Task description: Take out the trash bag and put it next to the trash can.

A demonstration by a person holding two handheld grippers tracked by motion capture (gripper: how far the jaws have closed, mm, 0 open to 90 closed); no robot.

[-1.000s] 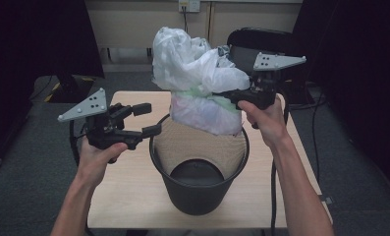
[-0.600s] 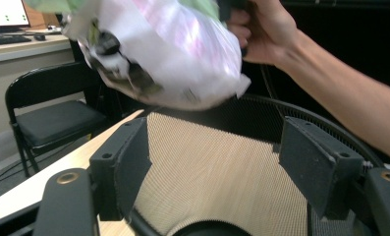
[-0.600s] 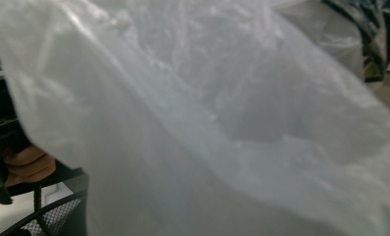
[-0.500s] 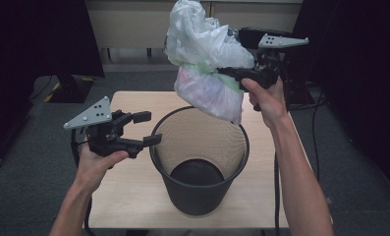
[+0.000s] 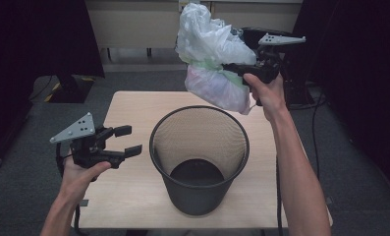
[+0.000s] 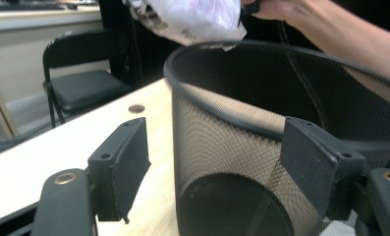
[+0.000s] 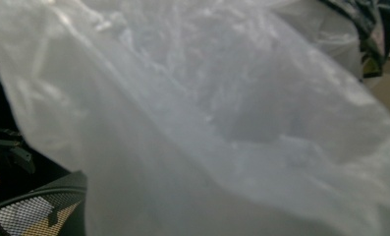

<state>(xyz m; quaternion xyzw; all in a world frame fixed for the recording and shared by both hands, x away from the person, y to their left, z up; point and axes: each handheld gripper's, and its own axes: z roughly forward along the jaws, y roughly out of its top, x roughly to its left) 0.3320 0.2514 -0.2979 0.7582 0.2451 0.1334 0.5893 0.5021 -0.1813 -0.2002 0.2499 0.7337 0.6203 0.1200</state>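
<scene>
At the lower left of the high view, the left gripper (image 5: 129, 140) hovers low over the table (image 5: 133, 105) with its jaws apart and nothing between them, pointed toward the bin. In the left gripper view its two black jaws stand on either side of the mesh wall without touching it.

In the middle stands the black mesh waste bin (image 5: 199, 152), upright on the table, with no liner in it and its dark bottom showing through the open top.

At the upper right, the right gripper (image 5: 230, 68) is clamped on a full white plastic bag (image 5: 209, 49), pinching it at a waist so that a crumpled part billows above and a rounder part hangs below. The bag is in the air, above and just beyond the far rim of the bin, clear of it. In the right gripper view the translucent plastic (image 7: 222, 128) lies close before the camera, with the bin's rim at the lower left.

The step in hand looks like carrying the lifted bag away from the bin. The next move likely calls for a firm pinch while the bag travels to a place to set it down, the left gripper standing ready to steady the bin.
</scene>
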